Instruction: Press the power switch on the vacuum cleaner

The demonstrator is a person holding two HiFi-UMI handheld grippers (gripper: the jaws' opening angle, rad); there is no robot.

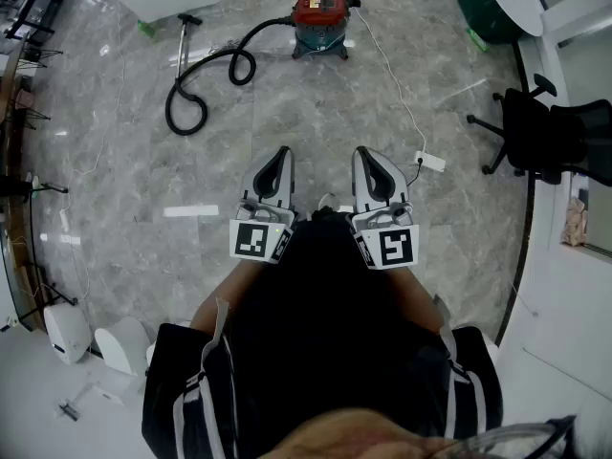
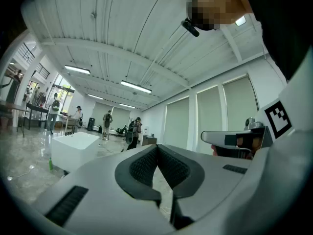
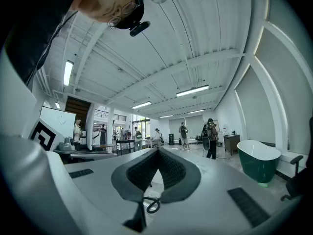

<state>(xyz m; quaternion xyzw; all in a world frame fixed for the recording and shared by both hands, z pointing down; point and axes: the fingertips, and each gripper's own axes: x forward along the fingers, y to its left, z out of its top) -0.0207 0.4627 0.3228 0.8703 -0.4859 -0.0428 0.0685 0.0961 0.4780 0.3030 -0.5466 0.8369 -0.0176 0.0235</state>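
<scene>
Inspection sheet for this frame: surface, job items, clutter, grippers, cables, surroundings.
Surface: glossy grey marble floor; no table in view.
Job's things: vacuum cleaner, red top, upright on the floor, well ahead of both grippers; its black hose is looped to the left; switch too small to make out.
Clutter: white power strip on the floor.
Grippers: left gripper and right gripper side by side, jaws together, nothing held.
Cables: thin white cable from vacuum toward the power strip.
Surroundings: black office chair at right, green tub, distant people.
</scene>
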